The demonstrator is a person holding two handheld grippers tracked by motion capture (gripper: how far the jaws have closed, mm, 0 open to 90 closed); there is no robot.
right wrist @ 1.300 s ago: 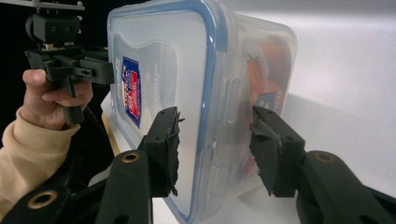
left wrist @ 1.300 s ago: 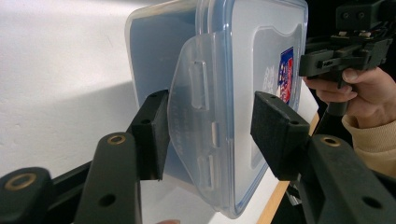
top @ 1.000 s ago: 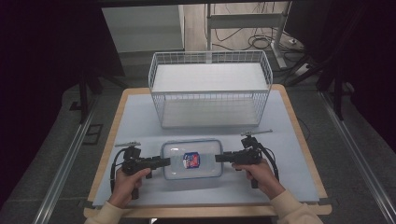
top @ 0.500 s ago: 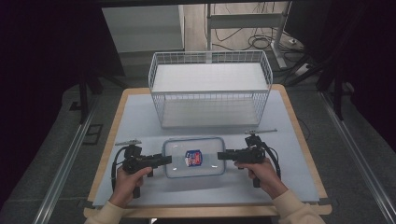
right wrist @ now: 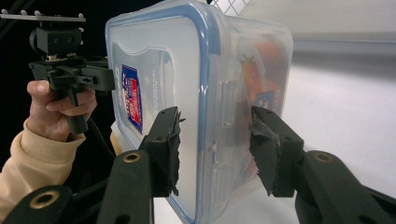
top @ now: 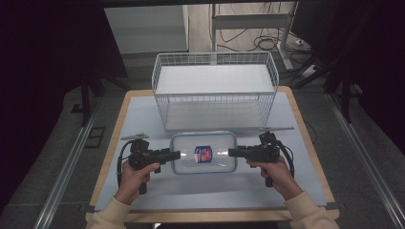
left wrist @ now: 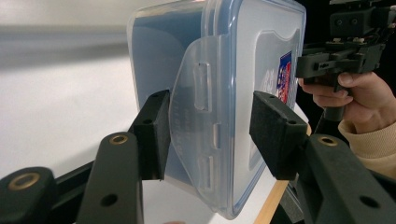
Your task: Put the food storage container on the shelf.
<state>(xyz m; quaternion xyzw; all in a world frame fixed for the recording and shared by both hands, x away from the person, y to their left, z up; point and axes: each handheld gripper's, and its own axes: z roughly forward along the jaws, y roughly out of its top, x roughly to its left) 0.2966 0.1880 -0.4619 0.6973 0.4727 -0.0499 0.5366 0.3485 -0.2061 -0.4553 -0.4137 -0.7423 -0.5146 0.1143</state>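
Clear food box (top: 204, 153) lifted off the surface (top: 286, 119)

Now higher than a second ago, at 6 o'clock from the wire basket (top: 215, 90). Squeezed at both ends by left gripper (top: 175, 155) and right gripper (top: 233, 152). Ready for carrying to the basket.

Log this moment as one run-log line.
left gripper: gripping end | right gripper: gripping opposite end | object: clear rectangular blue-rimmed plastic container, off table | white wire basket: behind

Wooden-edged table (top: 109, 157) with pale blue top, grey carpet floor (top: 52, 143), metal floor rails (top: 64, 167), loose cables (top: 267, 44) behind, dark surroundings.
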